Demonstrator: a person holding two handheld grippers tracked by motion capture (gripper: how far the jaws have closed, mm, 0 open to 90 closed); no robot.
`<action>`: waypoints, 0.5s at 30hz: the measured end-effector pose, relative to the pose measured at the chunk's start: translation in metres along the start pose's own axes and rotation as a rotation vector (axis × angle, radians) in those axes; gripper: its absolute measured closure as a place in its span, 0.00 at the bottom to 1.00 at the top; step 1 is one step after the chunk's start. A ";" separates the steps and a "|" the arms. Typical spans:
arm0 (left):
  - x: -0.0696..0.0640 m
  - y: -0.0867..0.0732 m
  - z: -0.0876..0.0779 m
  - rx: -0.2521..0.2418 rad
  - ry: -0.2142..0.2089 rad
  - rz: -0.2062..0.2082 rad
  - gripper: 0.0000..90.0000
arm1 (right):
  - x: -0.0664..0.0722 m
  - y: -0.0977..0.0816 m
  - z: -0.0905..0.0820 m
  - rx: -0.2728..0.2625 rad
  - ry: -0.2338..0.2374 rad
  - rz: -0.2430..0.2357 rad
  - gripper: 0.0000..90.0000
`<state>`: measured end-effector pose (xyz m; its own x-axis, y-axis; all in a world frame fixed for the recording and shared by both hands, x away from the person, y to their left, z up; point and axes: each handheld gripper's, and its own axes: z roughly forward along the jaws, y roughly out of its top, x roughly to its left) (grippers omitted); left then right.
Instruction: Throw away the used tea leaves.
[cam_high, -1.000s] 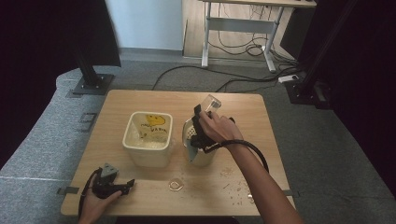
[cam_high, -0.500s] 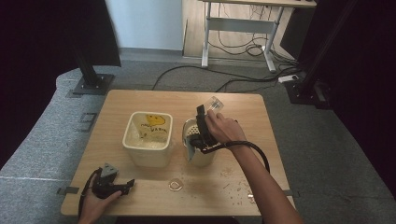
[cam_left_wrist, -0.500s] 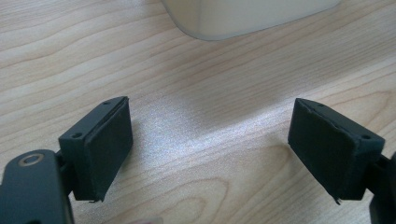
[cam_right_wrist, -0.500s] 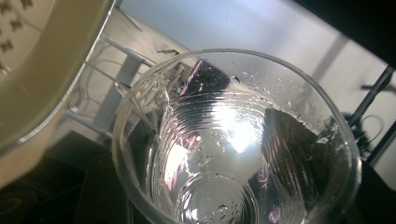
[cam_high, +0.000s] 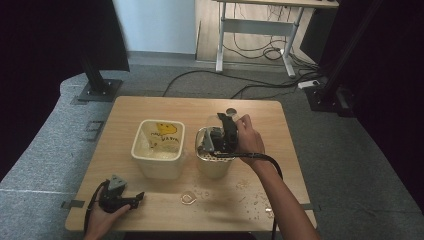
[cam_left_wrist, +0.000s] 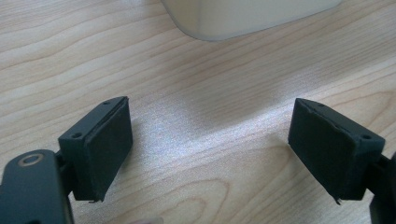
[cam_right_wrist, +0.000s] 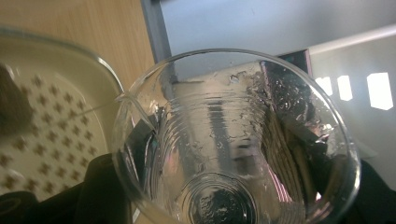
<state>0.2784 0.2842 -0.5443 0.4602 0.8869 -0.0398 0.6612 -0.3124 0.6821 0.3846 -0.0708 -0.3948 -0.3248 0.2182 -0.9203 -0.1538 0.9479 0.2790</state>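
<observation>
Clear plastic cup (cam_right_wrist: 236, 140): thin ribbed wall, wet with droplets inside, no visible contents; the right gripper (cam_high: 222, 134) is holding it tipped over the round strainer tub (cam_high: 215, 161) near the middle of the table (cam_high: 280, 150), its mouth facing the gripper's camera. In the right gripper view the dark fingers (cam_right_wrist: 107, 186) are showing through and beside the cup wall on both sides, so they are judged to be closed on the cup's body. Handling: the cup is looking very light, flexible and easily crushed; the wet surface is likely making it slippery, so a gentle squeeze across the ribbed mid-wall, where the ridges give stiffness and purchase, seems the best hold, rather than at the thin rim. Strainer tub: cream, perforated base patterned with small holes, standing upright just beside a square cream bin (cam_high: 157, 149) printed with a yellow face; both are looking rigid and light. Left gripper (cam_high: 120, 199): resting low at the table's near left corner in the person's left hand, fingers (cam_left_wrist: 100, 149) standing wide apart and empty over bare wood, the bin's base ahead of them. Loose items: a small ring-shaped scrap (cam_high: 188, 198) and scattered crumbs (cam_high: 250, 195) are lying on the table in front of the tub.
</observation>
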 end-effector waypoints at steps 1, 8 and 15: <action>0.000 0.000 0.000 0.000 0.000 0.000 0.15 | -0.002 -0.001 -0.001 -0.009 0.012 0.059 0.46; 0.000 0.000 0.000 -0.001 -0.001 0.001 0.15 | -0.018 -0.010 -0.002 -0.106 0.134 0.461 0.46; 0.000 0.000 0.000 -0.002 -0.001 0.003 0.15 | -0.028 -0.018 0.001 -0.169 0.246 0.725 0.46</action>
<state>0.2782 0.2844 -0.5446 0.4625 0.8858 -0.0385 0.6586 -0.3141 0.6838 0.3976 -0.0939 -0.3747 -0.5925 0.6929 -0.4109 0.0423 0.5361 0.8431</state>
